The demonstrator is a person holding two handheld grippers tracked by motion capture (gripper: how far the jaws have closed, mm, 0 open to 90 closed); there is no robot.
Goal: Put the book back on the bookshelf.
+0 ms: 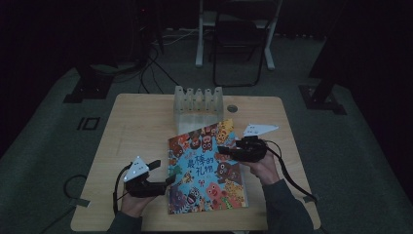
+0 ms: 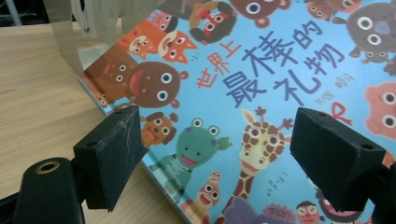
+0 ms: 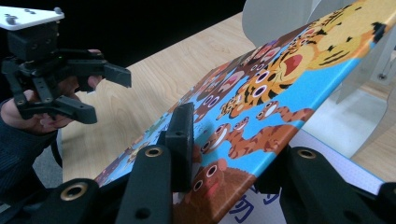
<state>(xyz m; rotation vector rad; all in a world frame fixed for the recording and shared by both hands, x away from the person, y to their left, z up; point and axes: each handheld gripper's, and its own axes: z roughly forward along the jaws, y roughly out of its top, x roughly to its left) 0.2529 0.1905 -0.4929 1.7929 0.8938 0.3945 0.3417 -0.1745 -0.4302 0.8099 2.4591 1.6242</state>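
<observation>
A picture book (image 1: pixel 204 170) with a blue cover full of cartoon animals lies on the wooden table (image 1: pixel 136 126), its top end toward a slotted rack. My right gripper (image 1: pixel 223 152) is shut on the right edge of the book's cover (image 3: pixel 280 93), one black pad (image 3: pixel 182 140) pressed on top and the other jaw under it. The cover is raised off a white page (image 3: pixel 336 172). My left gripper (image 1: pixel 163 172) stands open beside the book's left edge, its jaws wide apart over the cover (image 2: pixel 261 84) and touching nothing. The right gripper view also shows that left gripper (image 3: pixel 109 93), held in a hand.
A pale slotted rack (image 1: pixel 198 105) stands at the back middle of the table, just beyond the book. A round hole (image 1: pixel 232 108) is in the tabletop to its right. A folding chair (image 1: pixel 238 44) and cables lie on the dark floor behind.
</observation>
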